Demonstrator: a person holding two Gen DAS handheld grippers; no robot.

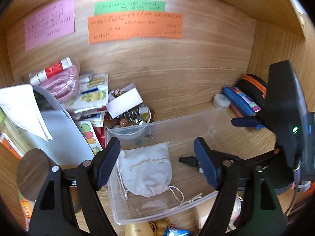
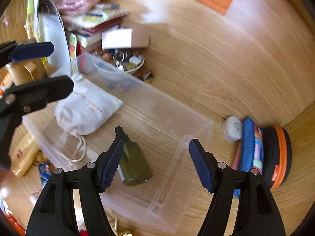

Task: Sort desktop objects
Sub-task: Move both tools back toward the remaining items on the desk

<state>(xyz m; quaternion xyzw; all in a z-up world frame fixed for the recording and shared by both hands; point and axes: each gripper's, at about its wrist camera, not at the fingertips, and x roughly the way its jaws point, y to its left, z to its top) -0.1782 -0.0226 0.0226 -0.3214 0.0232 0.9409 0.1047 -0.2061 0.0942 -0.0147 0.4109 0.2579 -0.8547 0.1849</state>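
Note:
A clear plastic box [image 1: 177,123] lies on the wooden desk. Inside it, a white drawstring pouch [image 1: 145,171] rests at the left end. My left gripper [image 1: 157,163] hovers open over the pouch with nothing between its pads. A dark green bottle [image 2: 135,163] with a black cap lies on its side in the box [image 2: 167,110]. My right gripper [image 2: 155,165] stands open above it, with the bottle just beside the left finger [image 2: 110,167]. In the right wrist view the pouch [image 2: 86,106] sits under my left gripper [image 2: 59,68]. One blue finger [image 1: 246,121] of the right gripper shows at the right.
A bowl of beads and trinkets [image 1: 128,118] and a small white carton [image 1: 126,100] stand behind the box. Books, cards and a pink coil [image 1: 63,84] pile up at the left. A round white case [image 2: 233,127], a blue pouch [image 2: 248,143] and a black-orange case [image 2: 279,153] lean at the right wall.

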